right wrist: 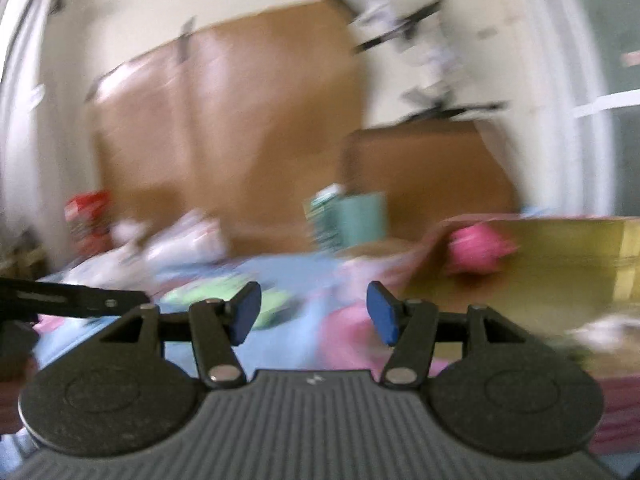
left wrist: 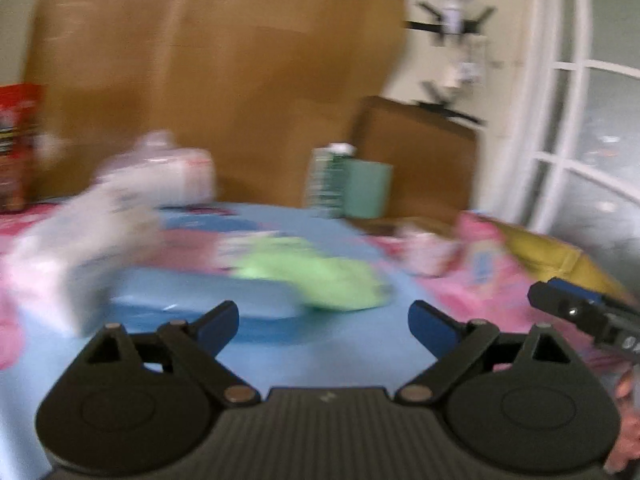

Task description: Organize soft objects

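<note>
While both views were smeared by blur, the left gripper (left wrist: 323,320) stood with its blue-padded jaws wide apart and nothing between them, above a blue and pink patterned bedcover (left wrist: 352,344). A crumpled light-green soft cloth (left wrist: 320,276) lay on that cover just ahead of the pads, beside a flat blue item (left wrist: 208,300). The right gripper (right wrist: 314,314) was also parted and empty. Beyond it, a bright pink soft object (right wrist: 476,250) sat inside an open yellow-brown cardboard box (right wrist: 560,264) to the right.
</note>
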### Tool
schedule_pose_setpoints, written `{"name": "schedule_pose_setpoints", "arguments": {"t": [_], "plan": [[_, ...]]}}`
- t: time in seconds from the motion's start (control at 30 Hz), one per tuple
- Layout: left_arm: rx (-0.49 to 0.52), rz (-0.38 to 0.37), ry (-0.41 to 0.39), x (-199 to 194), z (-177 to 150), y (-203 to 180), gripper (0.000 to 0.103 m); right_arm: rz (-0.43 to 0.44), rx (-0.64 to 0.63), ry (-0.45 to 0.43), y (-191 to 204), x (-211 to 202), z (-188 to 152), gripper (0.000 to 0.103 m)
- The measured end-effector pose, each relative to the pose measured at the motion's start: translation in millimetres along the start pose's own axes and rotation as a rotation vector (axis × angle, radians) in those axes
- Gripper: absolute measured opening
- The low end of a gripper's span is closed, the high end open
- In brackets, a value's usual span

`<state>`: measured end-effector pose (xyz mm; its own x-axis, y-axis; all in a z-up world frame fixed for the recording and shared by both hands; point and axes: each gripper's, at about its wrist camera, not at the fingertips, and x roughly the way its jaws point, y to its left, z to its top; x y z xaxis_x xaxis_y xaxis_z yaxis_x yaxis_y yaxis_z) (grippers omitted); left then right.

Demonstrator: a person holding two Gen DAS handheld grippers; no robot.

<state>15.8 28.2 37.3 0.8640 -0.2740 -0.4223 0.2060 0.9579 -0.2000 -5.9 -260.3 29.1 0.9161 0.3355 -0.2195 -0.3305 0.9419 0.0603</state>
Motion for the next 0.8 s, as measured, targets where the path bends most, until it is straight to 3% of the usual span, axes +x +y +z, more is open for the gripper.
{"name": "schedule_pose_setpoints", "arguments": {"t": [0.1, 0.17, 0.27, 0.37, 0.43, 0.47, 0.67, 0.8], "plan": [[-0.059, 0.072, 0.010, 1.1, -7.5, 30.9, 0.095, 0.101, -0.020, 0.091, 24.2, 42.8, 4.7, 0.061], [-0.147, 0.055, 0.047, 10.2, -8.6, 46.9, 0.089, 0.128, -0.039, 0.153, 36.1, 77.6, 7.4, 0.061], [-0.226, 0.012, 0.039, 11.1, -8.0, 61.5, 0.089, 0.086, -0.089, 0.223, 49.0, 128.2, 8.2, 0.061], [-0.238, -0.019, 0.034, 10.3, -10.3, 64.5, 0.089, 0.072, -0.140, 0.279, 56.9, 158.6, 8.5, 0.060], [-0.228, -0.029, 0.021, 8.8, -10.7, 62.9, 0.089, 0.092, -0.186, 0.325, 63.1, 171.5, 4.8, 0.027], [-0.222, -0.034, 0.018, 8.6, -10.3, 62.0, 0.089, 0.094, -0.197, 0.319, 64.7, 170.4, 4.1, 0.005], [-0.221, -0.049, 0.002, 7.9, -11.9, 62.3, 0.090, 0.099, -0.139, 0.172, 61.3, 100.5, 16.8, 0.006], [-0.211, -0.102, 0.016, 6.6, -11.2, 58.8, 0.089, 0.121, -0.138, 0.165, 57.6, 32.5, 0.9, 0.006]]}}
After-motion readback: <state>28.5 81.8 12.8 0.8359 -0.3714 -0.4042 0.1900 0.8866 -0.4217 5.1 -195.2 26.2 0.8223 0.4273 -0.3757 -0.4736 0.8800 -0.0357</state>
